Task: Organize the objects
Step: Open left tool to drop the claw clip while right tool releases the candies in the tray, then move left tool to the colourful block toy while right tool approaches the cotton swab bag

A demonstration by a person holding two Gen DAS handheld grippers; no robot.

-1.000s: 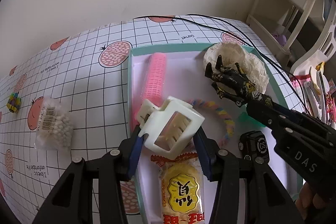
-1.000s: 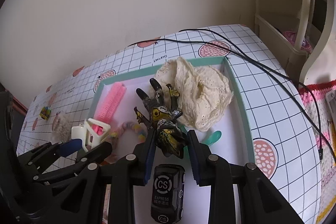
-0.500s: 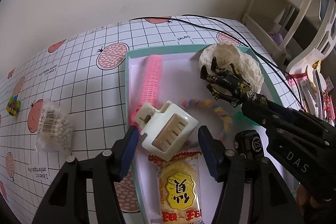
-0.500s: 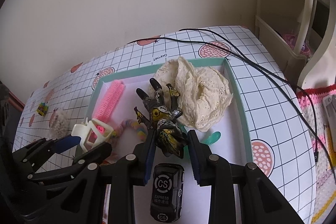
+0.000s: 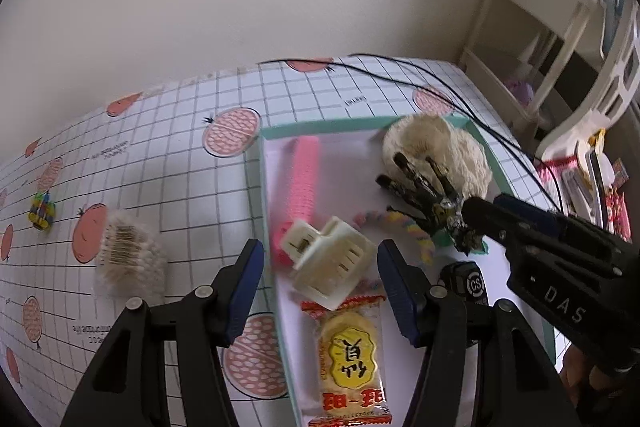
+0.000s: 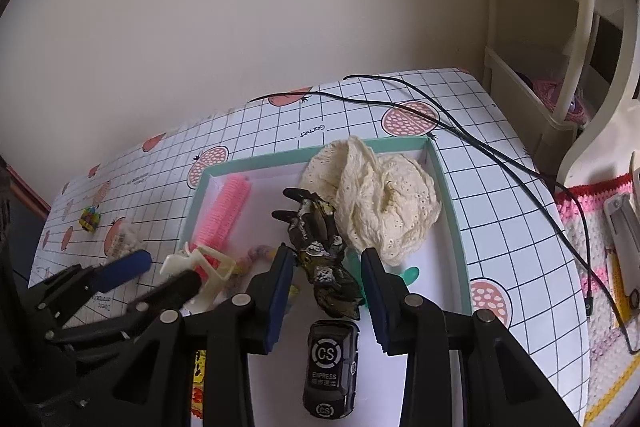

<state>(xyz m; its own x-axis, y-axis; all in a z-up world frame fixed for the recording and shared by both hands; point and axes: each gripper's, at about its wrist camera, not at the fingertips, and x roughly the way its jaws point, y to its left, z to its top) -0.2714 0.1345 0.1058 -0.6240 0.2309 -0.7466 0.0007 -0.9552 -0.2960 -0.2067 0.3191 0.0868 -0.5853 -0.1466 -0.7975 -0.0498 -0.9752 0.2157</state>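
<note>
On the far left of the counter (image 5: pixel 168 131), a small multicoloured toy (image 5: pixel 41 211) sits alone on the checked cloth, and nearer the tray a clear bag of white beads (image 5: pixel 130 259) lies flat, both well outside the tray (image 5: pixel 320 126). The left claw (image 5: pixel 320 273) is released, its blue-padded fingers (image 5: pixel 245 291) spread wide with a clear gap on each side of the white clip (image 5: pixel 326 263), which rests tilted on the tray floor near the left wall. Behind the clip a pink roller (image 5: pixel 303 183) runs lengthwise toward the far wall, its near end touching the clip. A yellow snack packet (image 5: pixel 350 355) lies just in front of the clip, its top edge tucked under it. To the right of the clip a pastel hair tie (image 5: pixel 400 221) curls on the white floor. In the right wrist view the right claw (image 6: pixel 326 287) is also released, its fingers (image 6: pixel 280 291) standing apart on either side of the black and gold clip (image 6: pixel 320 251), which lies on the tray floor; whether a pad still brushes it I cannot tell. A black toy car (image 6: pixel 331 371) sits just in front of that clip, between the claw's arms. A cream lace cloth (image 6: pixel 380 199) is heaped in the far right corner of the tray, touching the dark clip's prongs, and a green piece (image 6: pixel 410 273) shows at its near edge. Black cables (image 6: pixel 460 135) cross the counter to the right of the tray.
</note>
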